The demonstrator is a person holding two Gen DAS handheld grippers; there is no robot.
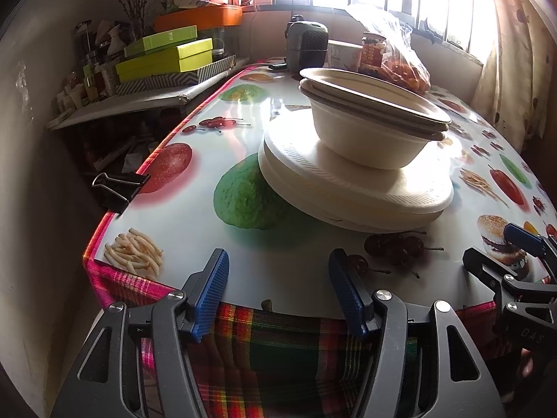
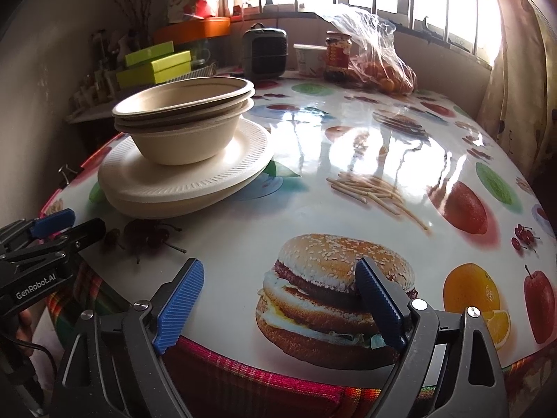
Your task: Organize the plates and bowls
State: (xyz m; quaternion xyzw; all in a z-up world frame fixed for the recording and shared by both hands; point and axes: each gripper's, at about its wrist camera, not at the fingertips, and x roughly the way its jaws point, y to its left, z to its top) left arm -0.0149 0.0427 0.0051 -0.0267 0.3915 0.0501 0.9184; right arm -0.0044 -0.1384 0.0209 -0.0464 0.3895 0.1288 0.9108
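Centrally on the tabletop, which is covered in a glossy cloth printed with fruit, fries and a burger, sits a stack of bowls nested inside each other; 3 rims can be counted. The bowls rest on a stack of plates, and the whole pile stands toward the left edge of the tabletop. Both claws hang near the front edge, clear of the pile. The left claw has its blue ribbed pads apart with nothing between them, only the cloth and the plaid fabric beneath. The right claw stands wider apart, also empty, over the printed burger.

From the left wrist view, a black binder clip shows pinching the cloth at the table's left edge, and the side shelf with green boxes is plain to see; the pile's underside rim shows too. From the right wrist view the bowls' hollow inside is visible, along with the right half of the tabletop. At the far end, both views show a dark grey appliance, a jar and a plastic bag of oranges under the bright window.
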